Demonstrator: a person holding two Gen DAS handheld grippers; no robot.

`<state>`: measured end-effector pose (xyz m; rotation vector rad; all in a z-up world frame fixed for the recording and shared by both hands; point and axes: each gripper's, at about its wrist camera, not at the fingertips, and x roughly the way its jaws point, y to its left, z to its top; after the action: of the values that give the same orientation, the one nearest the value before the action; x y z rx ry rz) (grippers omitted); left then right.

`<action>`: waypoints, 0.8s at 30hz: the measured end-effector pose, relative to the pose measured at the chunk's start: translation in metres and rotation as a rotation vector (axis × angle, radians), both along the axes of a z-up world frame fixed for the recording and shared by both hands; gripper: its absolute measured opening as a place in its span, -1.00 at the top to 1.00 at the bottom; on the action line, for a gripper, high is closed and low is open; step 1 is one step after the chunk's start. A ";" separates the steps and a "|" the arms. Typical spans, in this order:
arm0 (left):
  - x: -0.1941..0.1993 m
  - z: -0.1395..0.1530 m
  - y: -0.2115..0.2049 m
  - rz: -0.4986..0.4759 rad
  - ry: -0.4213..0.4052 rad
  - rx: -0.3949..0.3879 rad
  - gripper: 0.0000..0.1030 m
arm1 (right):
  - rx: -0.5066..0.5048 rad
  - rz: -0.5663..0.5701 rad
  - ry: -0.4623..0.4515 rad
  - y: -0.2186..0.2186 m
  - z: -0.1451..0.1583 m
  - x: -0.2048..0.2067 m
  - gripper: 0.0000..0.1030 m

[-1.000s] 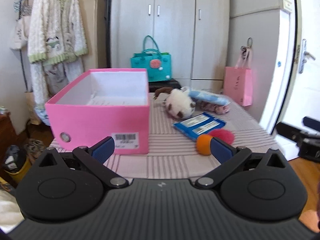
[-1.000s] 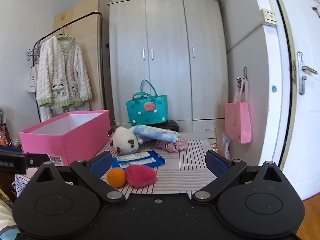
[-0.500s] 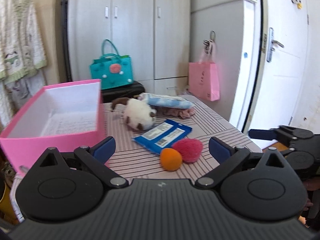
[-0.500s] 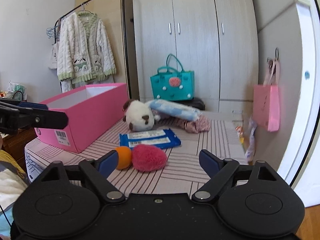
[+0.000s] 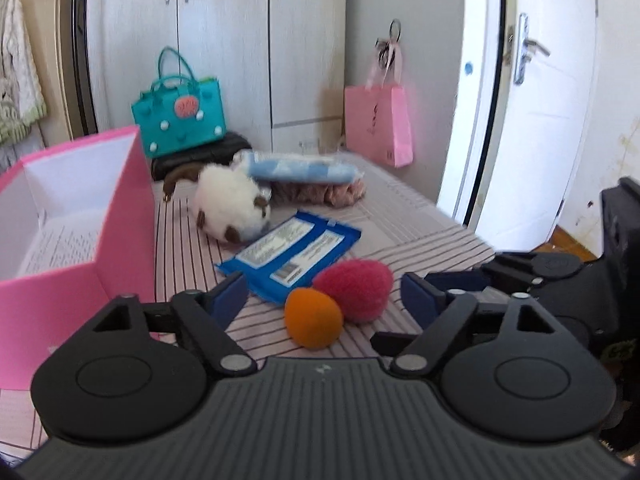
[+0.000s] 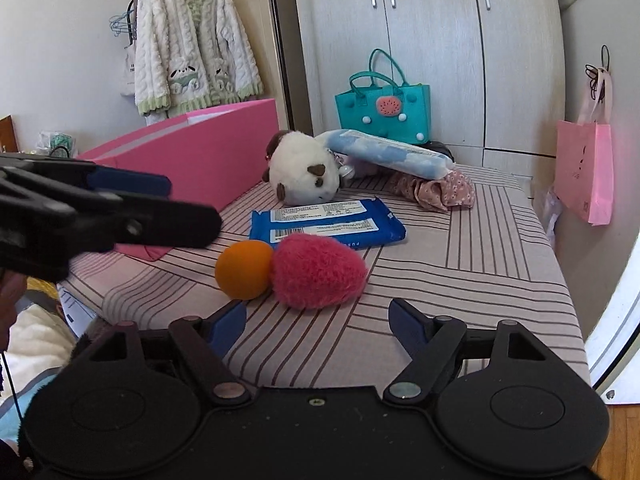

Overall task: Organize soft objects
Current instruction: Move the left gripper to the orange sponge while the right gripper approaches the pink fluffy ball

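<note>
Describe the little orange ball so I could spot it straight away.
Start at the big pink box on the striped table. In front of it lies a flat blue packet, and nearer still two small round things touch. The orange ball is the smooth one on the left; its neighbour, the pink puff, is fuzzy.

Quick headcount: one pink box [image 6: 208, 152] at left of the frame, open on top. On the striped bench [image 6: 480, 264] there's one orange ball [image 6: 244, 269], one fuzzy red plush [image 6: 318, 272] touching it, one blue wipes pack [image 6: 328, 222], one white plush toy with brown patches [image 6: 306, 174], one light-blue soft pack [image 6: 390, 152] and one bundle of floral fabric [image 6: 440, 194] under it. Bags: two, one teal tote [image 6: 382, 110] and one pink paper bag [image 6: 584, 170] at right. One white knit cardigan [image 6: 192, 44] hanging upper left. Two sets of tongs, left [image 5: 318, 302] and right [image 6: 318, 320].
</note>
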<state>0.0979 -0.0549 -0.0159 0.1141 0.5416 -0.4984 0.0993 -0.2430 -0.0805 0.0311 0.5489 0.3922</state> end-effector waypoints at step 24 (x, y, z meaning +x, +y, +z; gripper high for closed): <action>0.043 -0.023 -0.005 0.031 0.211 -0.051 0.25 | -0.060 -0.012 -0.052 -0.005 -0.005 0.028 -0.06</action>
<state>0.1406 -0.0603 -0.0392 0.0039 0.7357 -0.4966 0.1269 -0.2485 -0.0855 -0.0331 0.5085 0.3642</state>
